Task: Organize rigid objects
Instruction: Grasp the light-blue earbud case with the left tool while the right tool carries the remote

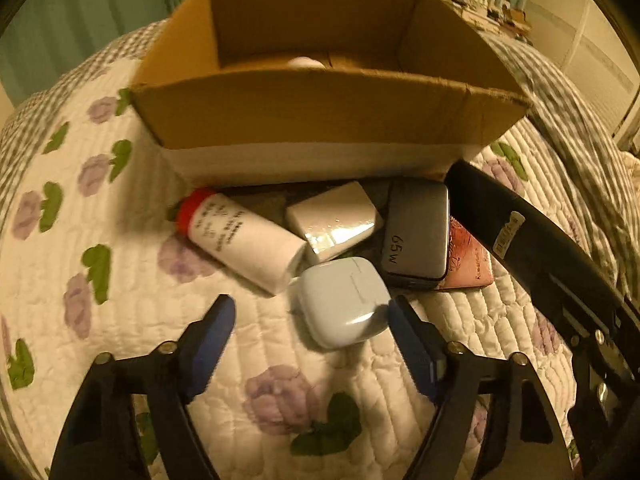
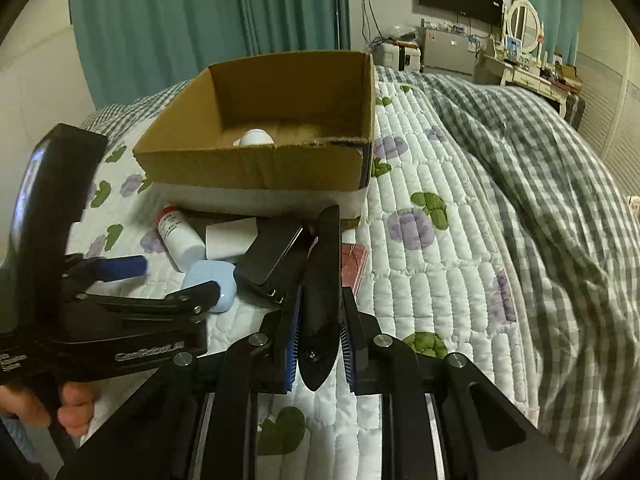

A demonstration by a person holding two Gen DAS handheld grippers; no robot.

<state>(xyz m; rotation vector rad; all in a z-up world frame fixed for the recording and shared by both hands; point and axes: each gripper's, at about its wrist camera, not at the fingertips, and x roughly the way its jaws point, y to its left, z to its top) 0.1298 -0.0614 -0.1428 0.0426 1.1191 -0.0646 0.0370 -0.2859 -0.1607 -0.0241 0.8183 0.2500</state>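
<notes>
An open cardboard box point(image 1: 320, 108) stands on the quilt, with a white round object point(image 1: 306, 63) inside. In front of it lie a white bottle with a red cap point(image 1: 244, 244), a white block point(image 1: 332, 222), a grey 65W charger point(image 1: 416, 232), a pink card point(image 1: 470, 260) and a pale blue earbud case point(image 1: 344, 300). My left gripper point(image 1: 310, 316) is open, its fingers on either side of the earbud case. My right gripper point(image 2: 320, 300) is shut on a long black object point(image 2: 322, 280), also visible in the left wrist view point(image 1: 532, 240).
The flowered quilt point(image 1: 120, 280) covers the bed. A checked grey duvet point(image 2: 540, 184) is heaped to the right. Teal curtains, a wall monitor and a dressing table with a mirror point(image 2: 522, 24) stand at the back. A hand point(image 2: 68, 404) holds the left gripper.
</notes>
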